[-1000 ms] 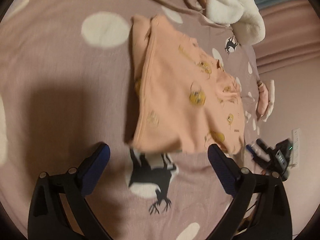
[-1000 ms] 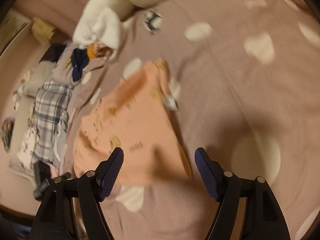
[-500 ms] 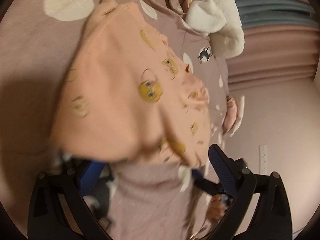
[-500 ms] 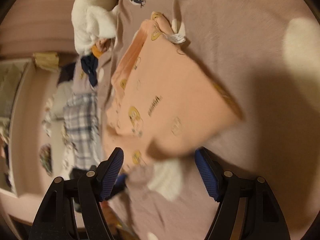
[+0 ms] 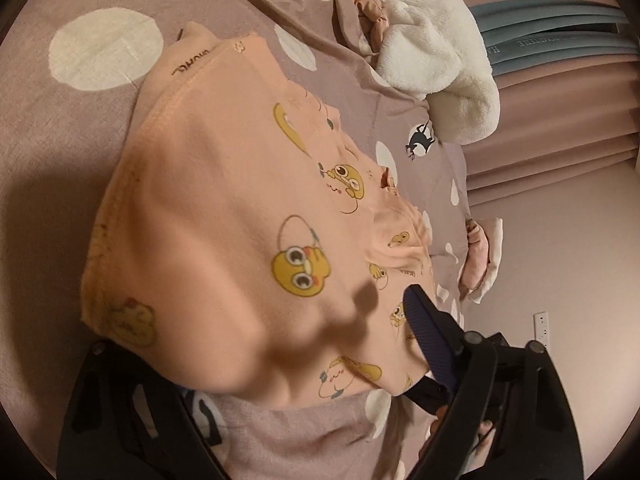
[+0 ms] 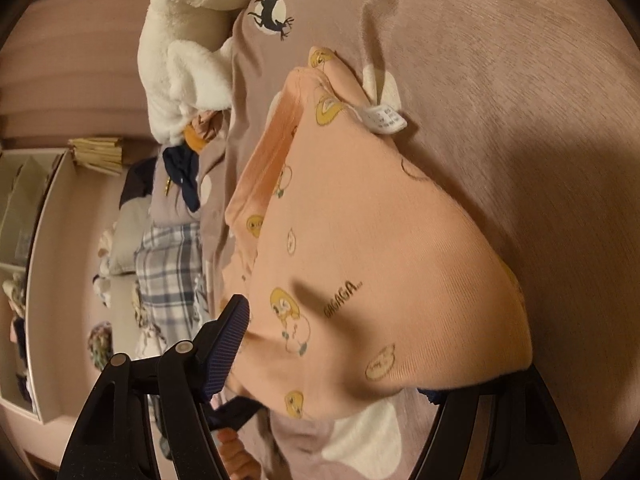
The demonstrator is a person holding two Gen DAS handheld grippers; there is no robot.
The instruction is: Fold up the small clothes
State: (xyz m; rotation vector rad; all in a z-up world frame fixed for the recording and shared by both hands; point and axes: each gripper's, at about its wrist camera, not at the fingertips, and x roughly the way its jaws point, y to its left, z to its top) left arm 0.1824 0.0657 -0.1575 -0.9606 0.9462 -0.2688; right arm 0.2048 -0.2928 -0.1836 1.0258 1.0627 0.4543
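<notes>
A peach garment (image 5: 224, 200) printed with yellow cartoon faces lies folded on the mauve, white-dotted bedspread (image 5: 60, 152). My left gripper (image 5: 260, 320) straddles its near edge. Its right finger (image 5: 424, 336) rests on top of the cloth, and the left finger is hidden beneath the fold. The jaws are closing, still wide apart. In the right wrist view the same garment (image 6: 380, 240), with a white care label (image 6: 384, 118), fills the middle. My right gripper (image 6: 360, 340) stands open around its near edge, with the left finger (image 6: 228, 344) showing and the right one covered by cloth.
A white fluffy blanket (image 5: 432, 52) lies bunched at the far side of the bed, with dark and orange clothes beside it. Plaid cloth (image 6: 168, 272) hangs at the bed's left edge, beyond which is a white shelf (image 6: 36, 260). A small pink folded item (image 5: 478, 256) sits near the right edge.
Both grippers have pushed forward and rolled, so the garment's near edge now lies between each pair of fingers. The left jaws have narrowed a little.
</notes>
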